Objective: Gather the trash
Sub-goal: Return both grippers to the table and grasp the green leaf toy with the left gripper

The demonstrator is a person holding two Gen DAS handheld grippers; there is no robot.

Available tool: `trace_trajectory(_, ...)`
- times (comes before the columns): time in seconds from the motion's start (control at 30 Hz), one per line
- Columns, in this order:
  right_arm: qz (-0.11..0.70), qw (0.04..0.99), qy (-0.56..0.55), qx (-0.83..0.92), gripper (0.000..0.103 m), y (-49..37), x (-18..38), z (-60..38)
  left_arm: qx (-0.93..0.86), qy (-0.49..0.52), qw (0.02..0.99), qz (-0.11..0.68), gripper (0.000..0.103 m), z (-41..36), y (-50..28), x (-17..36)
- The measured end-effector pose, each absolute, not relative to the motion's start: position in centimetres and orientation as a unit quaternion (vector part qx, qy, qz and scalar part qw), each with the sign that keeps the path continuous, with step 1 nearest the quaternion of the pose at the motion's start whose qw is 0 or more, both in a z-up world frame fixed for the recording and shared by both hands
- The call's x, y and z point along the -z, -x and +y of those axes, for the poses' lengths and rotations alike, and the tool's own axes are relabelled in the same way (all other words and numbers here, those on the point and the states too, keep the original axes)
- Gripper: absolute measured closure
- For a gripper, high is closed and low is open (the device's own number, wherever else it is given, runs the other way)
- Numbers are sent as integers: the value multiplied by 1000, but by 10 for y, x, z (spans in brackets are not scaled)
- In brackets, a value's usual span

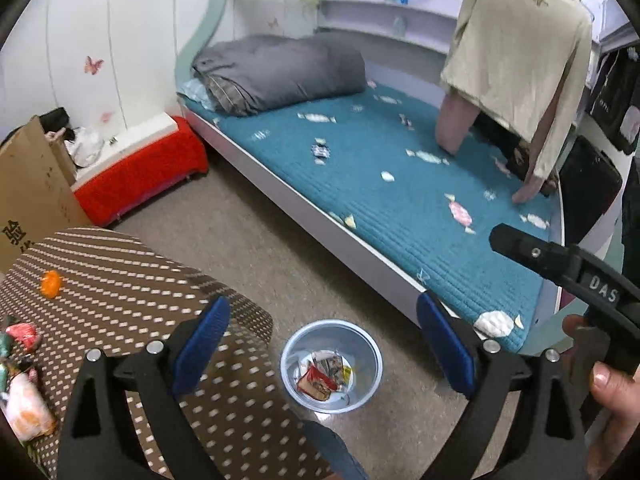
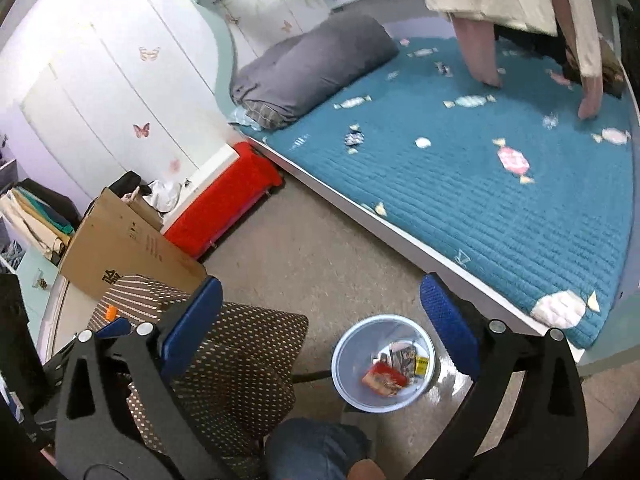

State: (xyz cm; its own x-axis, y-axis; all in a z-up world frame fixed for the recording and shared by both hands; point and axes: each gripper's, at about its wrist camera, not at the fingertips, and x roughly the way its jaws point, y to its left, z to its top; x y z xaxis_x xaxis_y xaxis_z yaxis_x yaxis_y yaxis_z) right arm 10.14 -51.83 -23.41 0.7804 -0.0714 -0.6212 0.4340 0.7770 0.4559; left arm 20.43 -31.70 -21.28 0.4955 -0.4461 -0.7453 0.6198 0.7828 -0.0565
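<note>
A pale blue trash bin stands on the floor between the table and the bed, with a red wrapper and other packets inside. My left gripper hangs open above it with nothing between its blue pads. In the right wrist view my right gripper is also open and empty, above the same bin and red wrapper. More wrappers and a small orange piece lie on the brown dotted table. A crumpled dark-and-white wrapper lies on the bed.
A teal quilted bed with a rolled grey duvet fills the right side. Hanging clothes droop onto it. A red-covered stool and a cardboard box stand at the left. A hand holds the other tool; a jeans-clad knee is below.
</note>
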Motion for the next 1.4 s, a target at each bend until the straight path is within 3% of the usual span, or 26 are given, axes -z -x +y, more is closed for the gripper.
trace_trajectory(0.67,273,943,-183,45,6,-118,133,-381,247,-46,923,291,9,-183,-159,119)
trace_trajectory(0.97,280,950,-135,-31,6,-133,118,-312,199,-22,938,284,9,-112,-153,120)
trace_trajectory(1.4,331,934,-85,-105,6,-164,140,-226,116,7,942,314,9,-7,-149,153)
